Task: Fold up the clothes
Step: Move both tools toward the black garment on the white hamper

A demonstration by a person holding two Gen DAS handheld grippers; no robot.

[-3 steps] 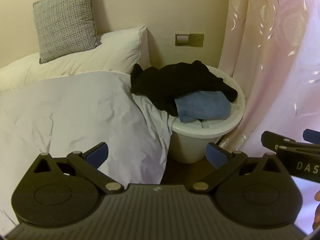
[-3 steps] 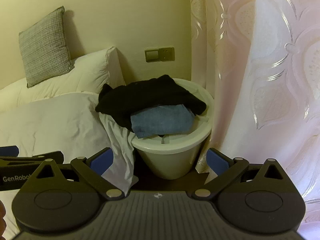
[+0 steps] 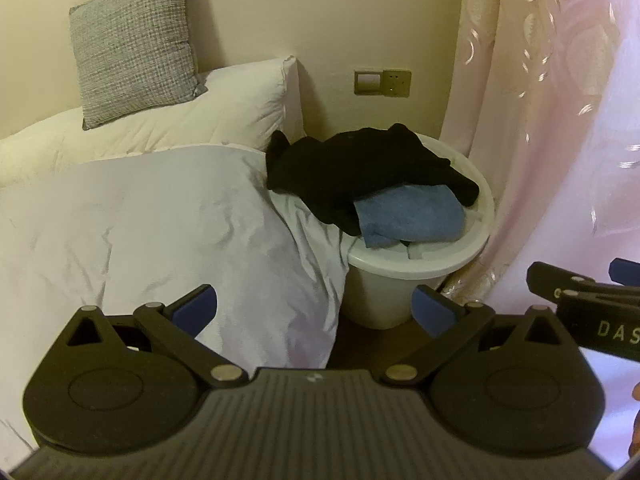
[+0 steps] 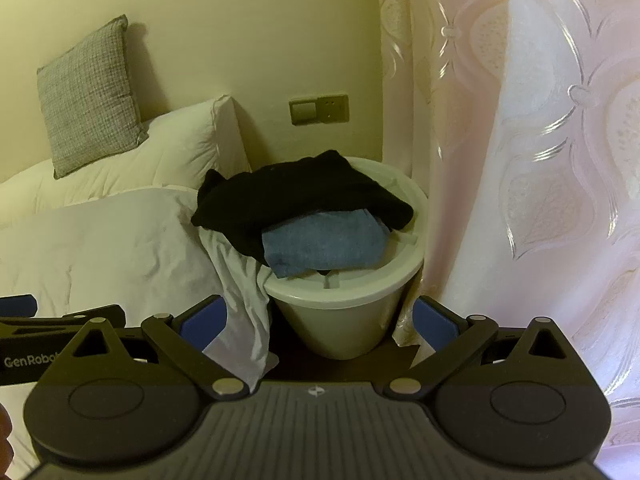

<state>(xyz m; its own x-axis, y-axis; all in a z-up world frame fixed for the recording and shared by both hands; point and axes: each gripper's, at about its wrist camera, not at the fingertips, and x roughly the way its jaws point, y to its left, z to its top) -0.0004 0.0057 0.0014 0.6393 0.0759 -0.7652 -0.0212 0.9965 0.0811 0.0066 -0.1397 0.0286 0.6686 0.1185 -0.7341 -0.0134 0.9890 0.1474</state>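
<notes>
A white round basket (image 3: 416, 266) (image 4: 352, 304) stands between the bed and the curtain. A black garment (image 3: 360, 168) (image 4: 296, 196) is heaped on top, hanging over the rim toward the bed. A blue garment (image 3: 412, 214) (image 4: 324, 242) lies bunched under it at the front. My left gripper (image 3: 316, 312) is open and empty, well short of the basket. My right gripper (image 4: 320, 316) is open and empty too, aimed at the basket's side. The right gripper (image 3: 580, 284) shows at the left wrist view's right edge, and the left gripper (image 4: 60, 316) at the right wrist view's left edge.
A bed with a white duvet (image 3: 140, 232) (image 4: 100, 248) fills the left side, its corner draped against the basket. White pillows (image 3: 192, 116) and a grey cushion (image 3: 132, 40) lean on the wall. A pink curtain (image 3: 540, 120) (image 4: 520, 160) hangs on the right. A wall socket (image 3: 382, 82) is behind.
</notes>
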